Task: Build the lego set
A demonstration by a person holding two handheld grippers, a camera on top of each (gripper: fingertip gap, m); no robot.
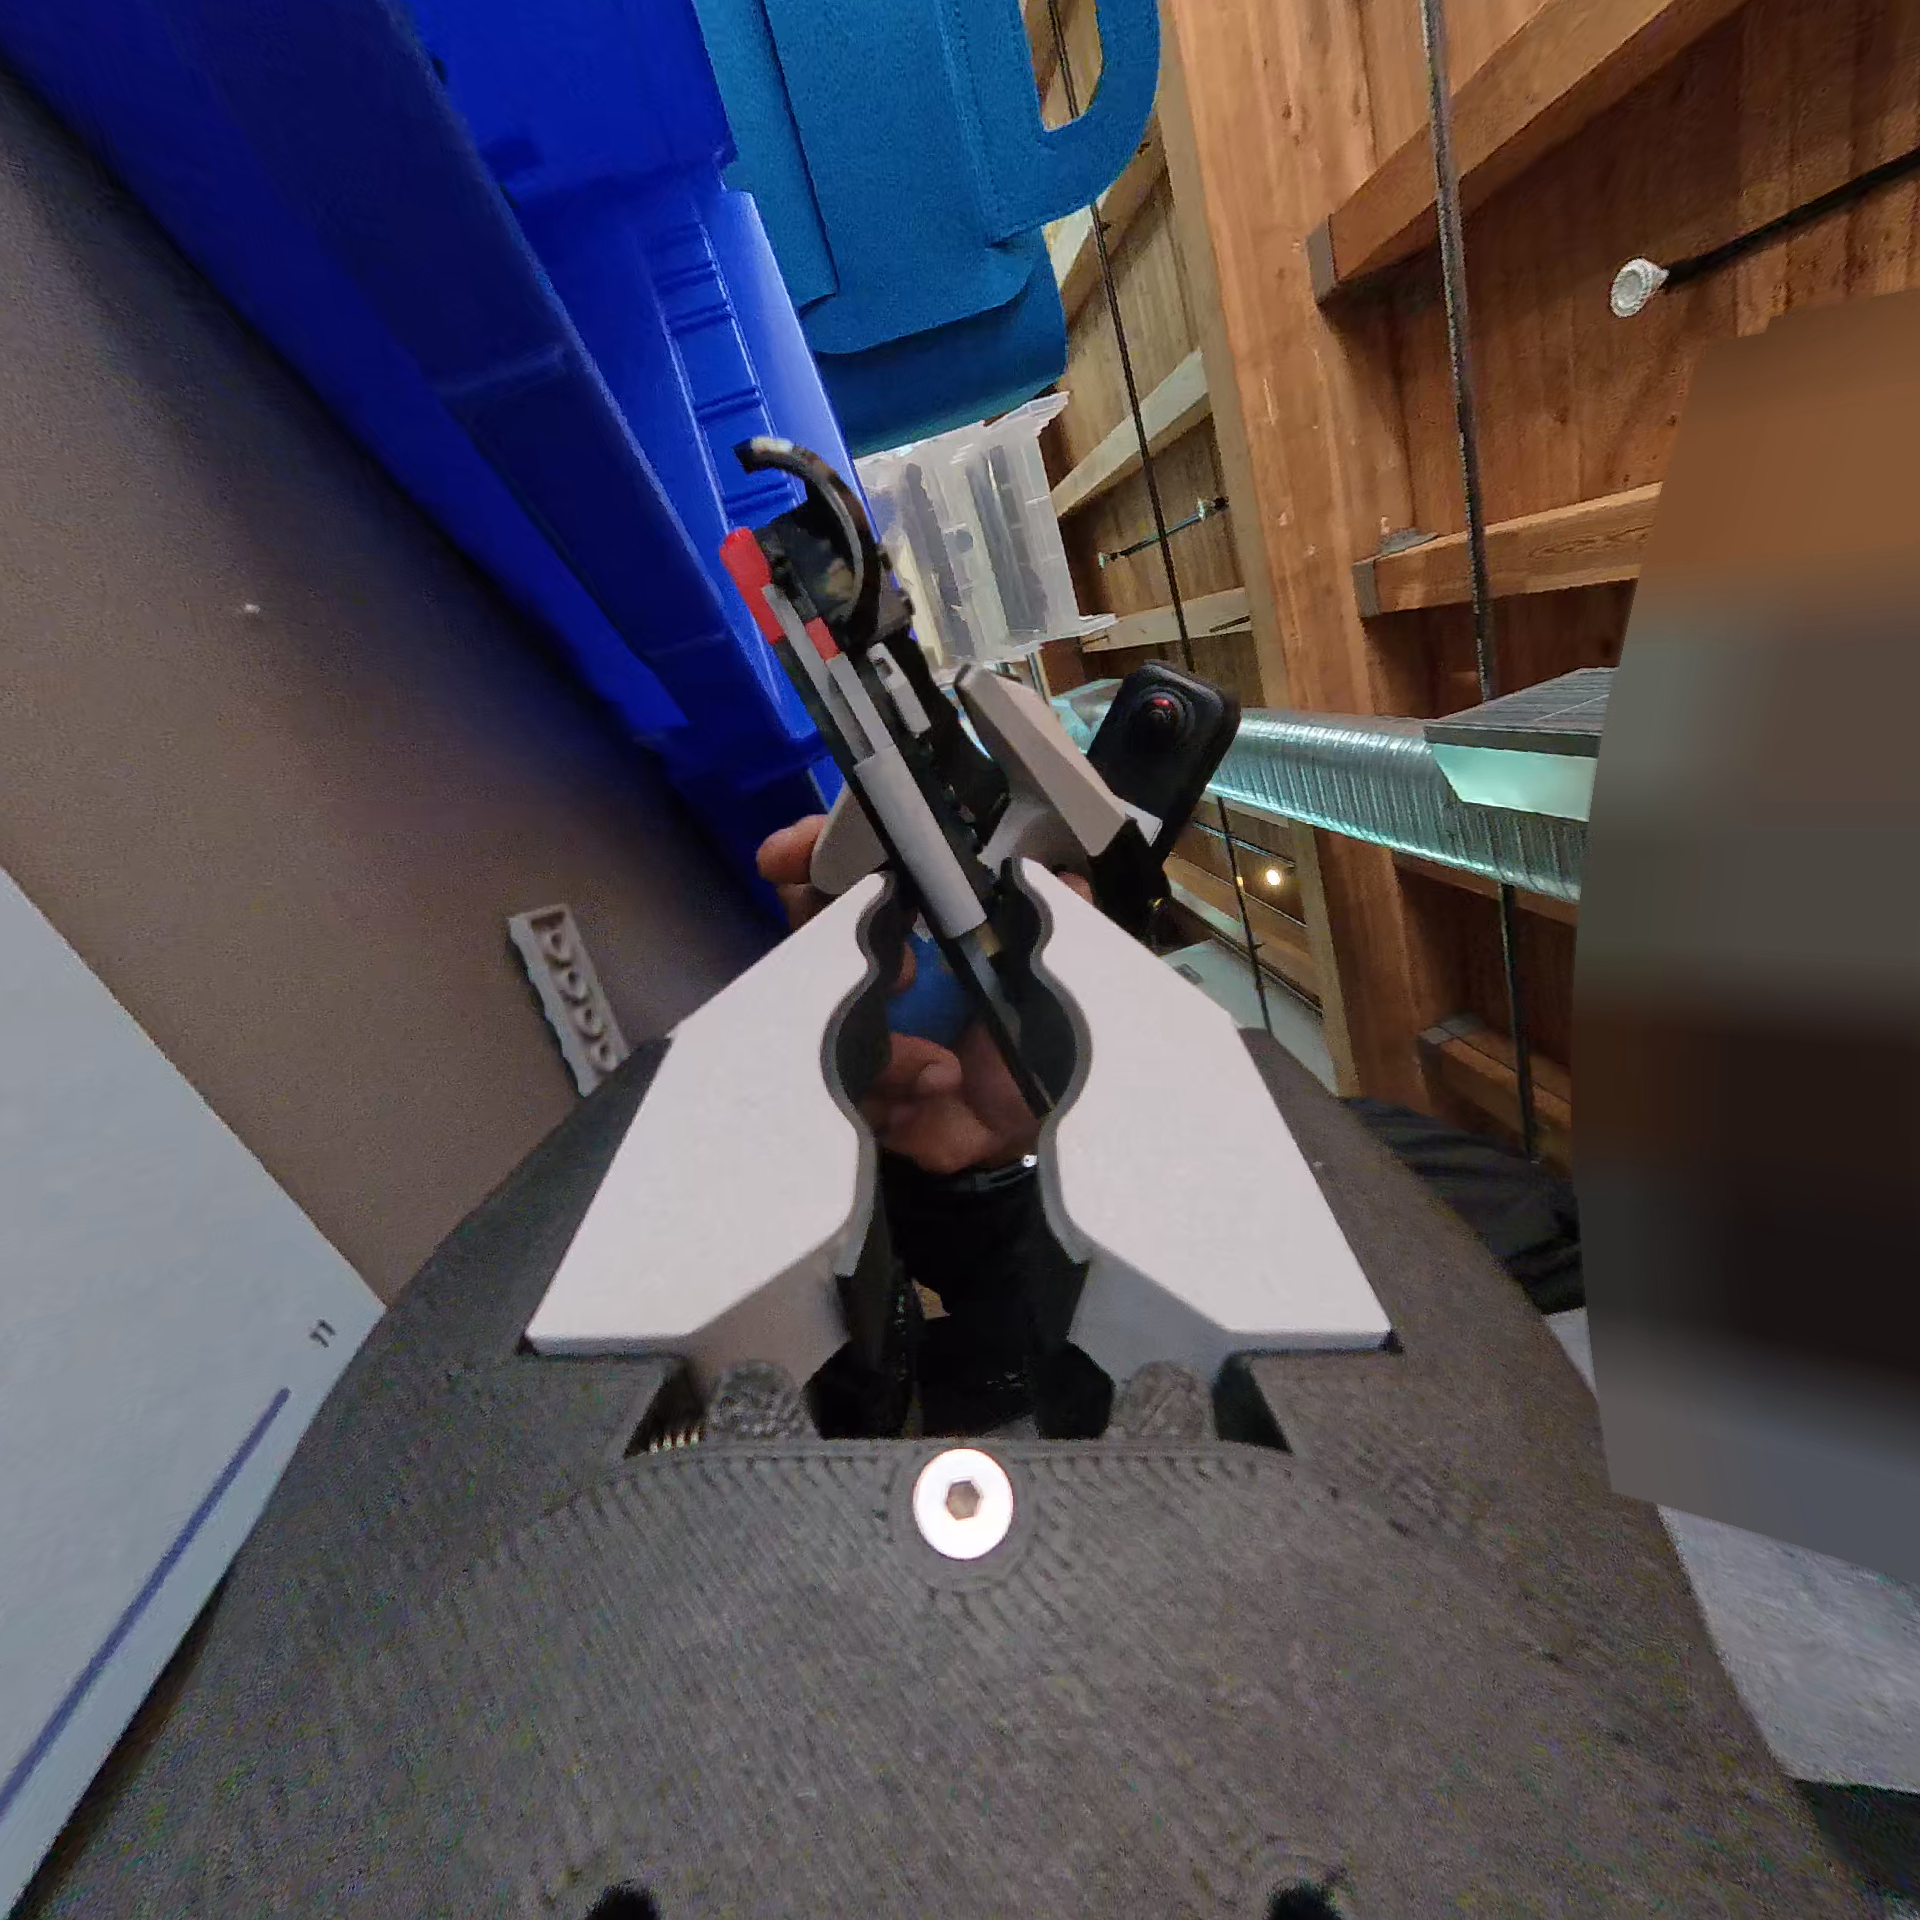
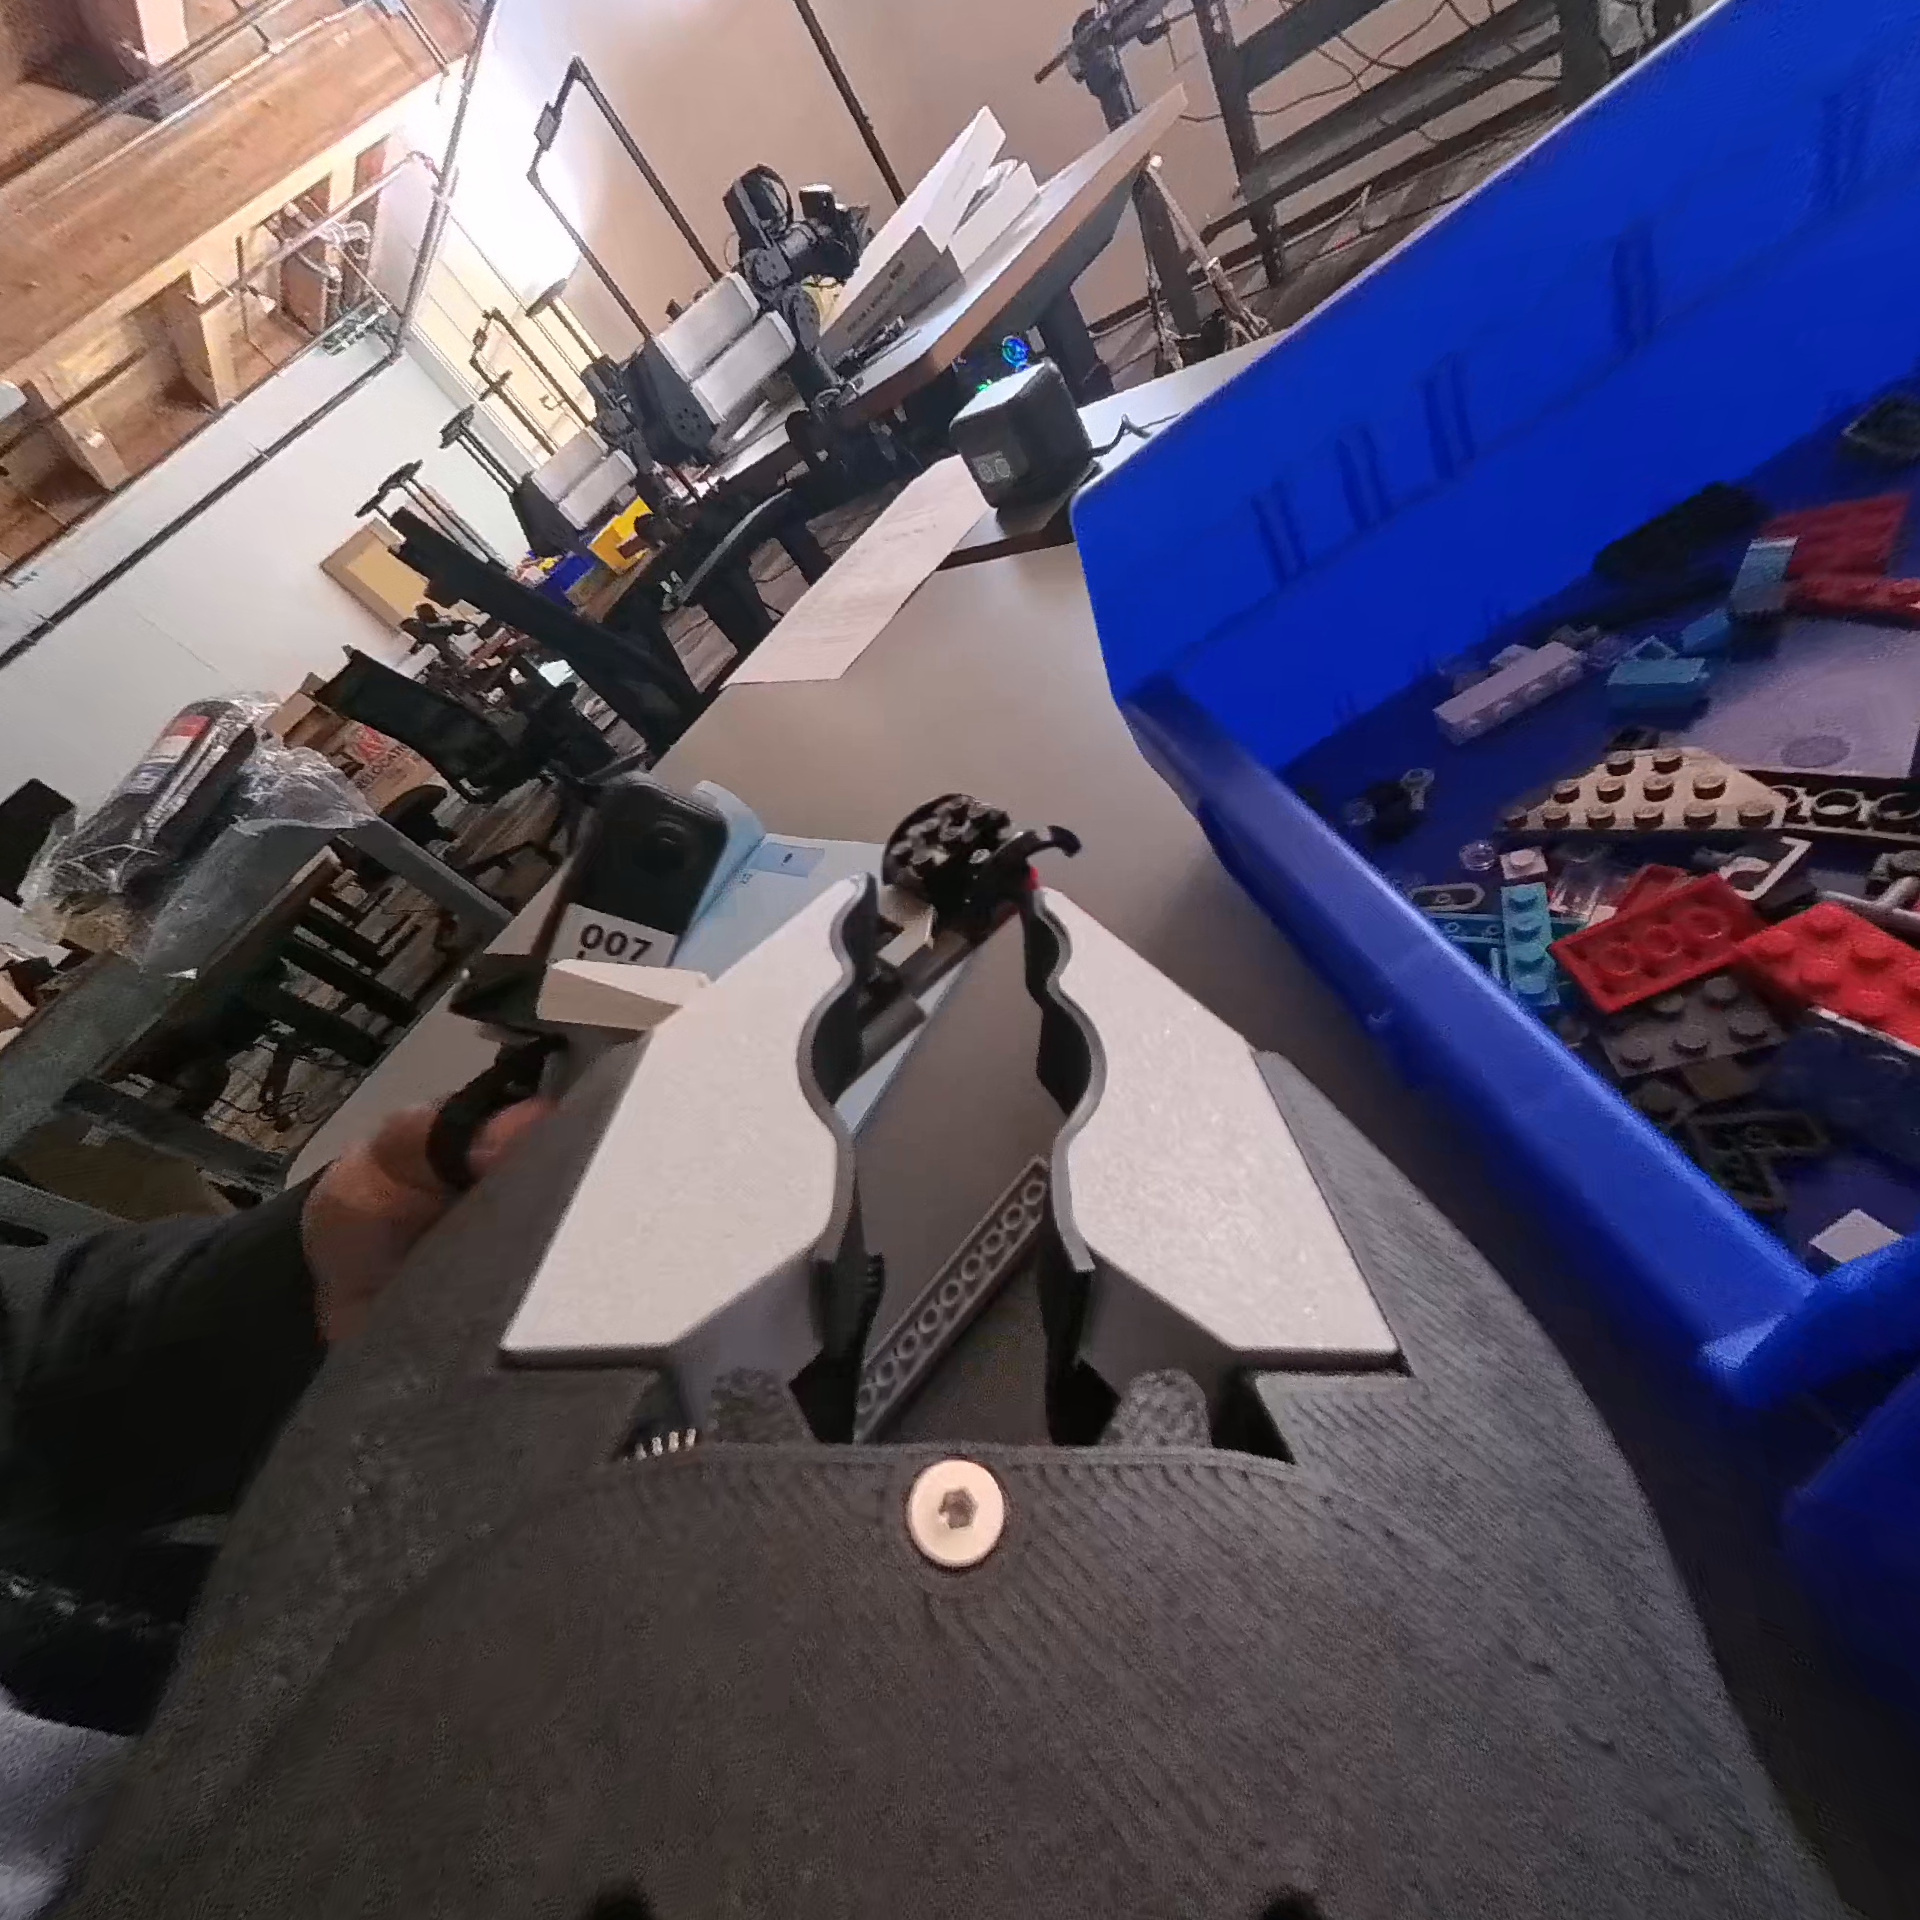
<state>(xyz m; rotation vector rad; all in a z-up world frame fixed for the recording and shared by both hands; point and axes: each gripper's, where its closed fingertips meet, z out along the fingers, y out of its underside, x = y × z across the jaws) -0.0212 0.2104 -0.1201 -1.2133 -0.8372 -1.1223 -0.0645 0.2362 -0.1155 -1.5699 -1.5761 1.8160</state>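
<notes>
A small part-built assembly [image 1: 883, 748] is clamped between both grippers' tips [image 1: 951, 904] [image 2: 951, 914], while most bricks [image 2: 1662, 935] are left unused in the bin [image 2: 1351, 582] to the right.

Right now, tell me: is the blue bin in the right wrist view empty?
No, the blue bin holds many loose bricks, red, grey, black and light blue, scattered over its floor.

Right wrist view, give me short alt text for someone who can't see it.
The right gripper clamps one end of a small black lego assembly above a grey table. A long grey studded plate lies on the table under it, and a blue bin of loose bricks sits to the right.
</notes>
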